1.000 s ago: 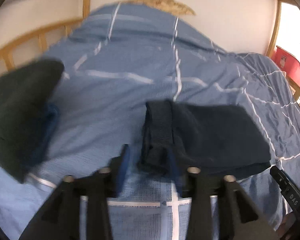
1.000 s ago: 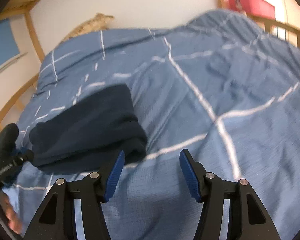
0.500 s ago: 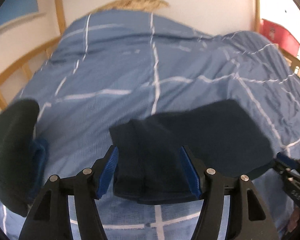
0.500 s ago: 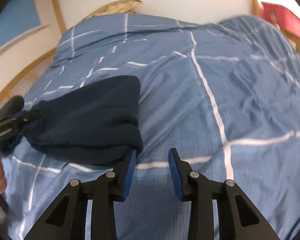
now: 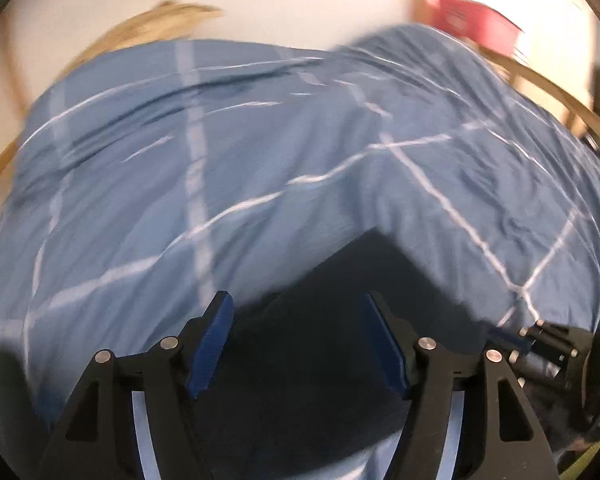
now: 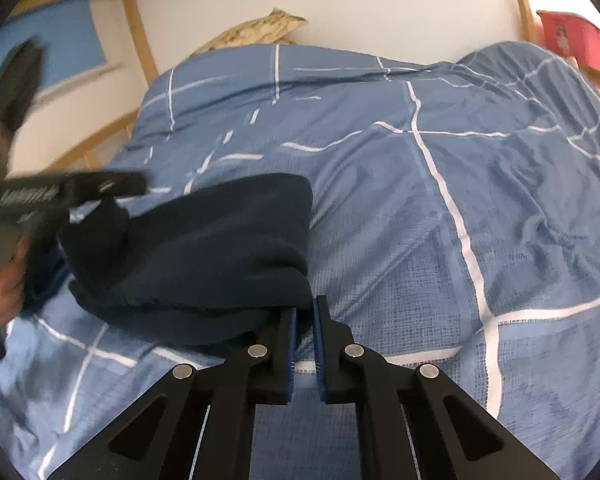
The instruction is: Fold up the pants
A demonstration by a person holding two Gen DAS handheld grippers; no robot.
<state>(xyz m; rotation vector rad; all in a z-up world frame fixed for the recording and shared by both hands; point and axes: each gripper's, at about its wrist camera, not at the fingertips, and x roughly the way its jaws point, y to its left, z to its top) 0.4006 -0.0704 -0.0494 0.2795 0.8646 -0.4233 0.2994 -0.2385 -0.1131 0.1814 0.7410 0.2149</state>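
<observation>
Late fold step. Right tongs (image 6: 305, 334) just closed, pinching the pants' (image 6: 220, 248) near corner on the bed (image 6: 440, 220). Left tongs (image 5: 298, 344) just opened, gripping nothing. Next: probably regrip for the last fold.

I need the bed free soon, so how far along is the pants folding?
Nearly done, it seems. The navy pants already lie as a compact folded bundle on the blue checked duvet. In hand: the right gripper has just closed at the bundle's near corner; whether it pinches cloth is unclear. The left gripper has just been opening, and its fingers straddle the pants. Left: perhaps a final tidy.
</observation>
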